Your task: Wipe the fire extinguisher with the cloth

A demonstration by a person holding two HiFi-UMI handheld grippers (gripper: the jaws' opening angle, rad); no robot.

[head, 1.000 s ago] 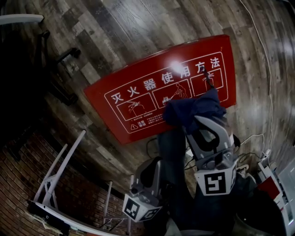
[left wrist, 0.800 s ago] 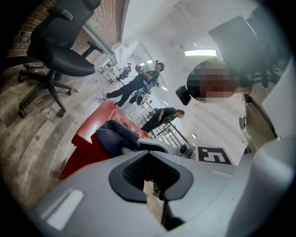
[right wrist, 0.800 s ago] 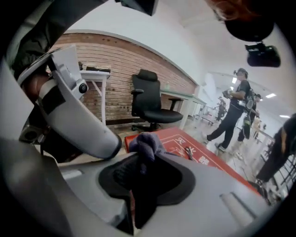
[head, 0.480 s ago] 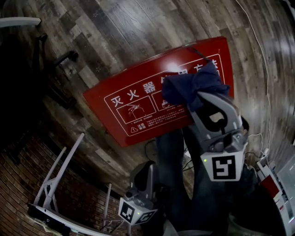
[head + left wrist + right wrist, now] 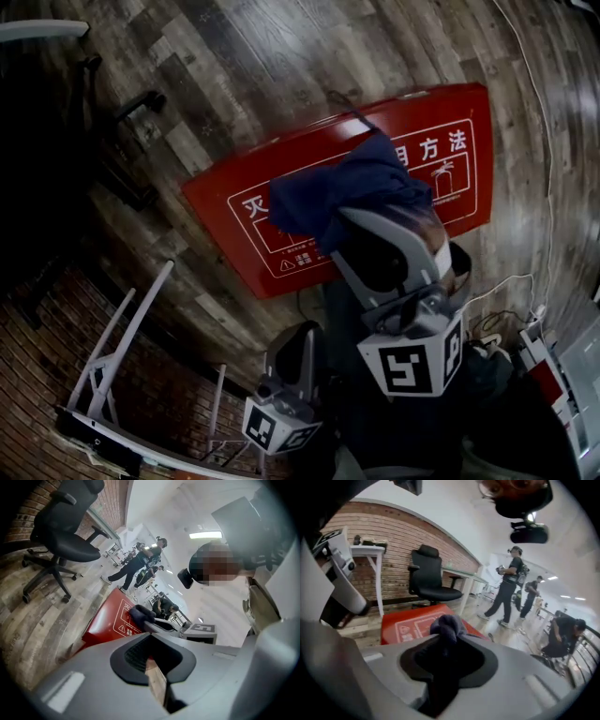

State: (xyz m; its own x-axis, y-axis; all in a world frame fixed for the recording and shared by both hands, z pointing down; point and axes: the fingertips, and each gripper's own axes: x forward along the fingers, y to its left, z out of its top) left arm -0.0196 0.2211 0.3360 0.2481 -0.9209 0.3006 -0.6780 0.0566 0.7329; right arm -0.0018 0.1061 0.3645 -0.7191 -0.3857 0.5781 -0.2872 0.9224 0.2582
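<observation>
A red fire-extinguisher box (image 5: 225, 211) with white printed instructions lies on the wooden floor. My right gripper (image 5: 361, 225) is shut on a bunched dark blue cloth (image 5: 342, 192), which rests on the box's printed face near its middle. In the right gripper view the cloth (image 5: 446, 625) bulges out past the jaws over the red box (image 5: 405, 623). My left gripper (image 5: 298, 342) hangs lower, off the box's near edge, with its jaws together and nothing in them. From the left gripper view the box (image 5: 110, 620) and the cloth (image 5: 140, 613) lie ahead.
A black office chair (image 5: 431, 581) stands beyond the box by a brick wall; its base (image 5: 122, 141) lies left of the box. White table legs (image 5: 112, 356) are at lower left. Cables (image 5: 525, 291) run on the right. People (image 5: 508, 588) stand farther off.
My right gripper has slid the cloth leftwards across the box's face, from its right end towards the middle. The left gripper has hardly moved.
</observation>
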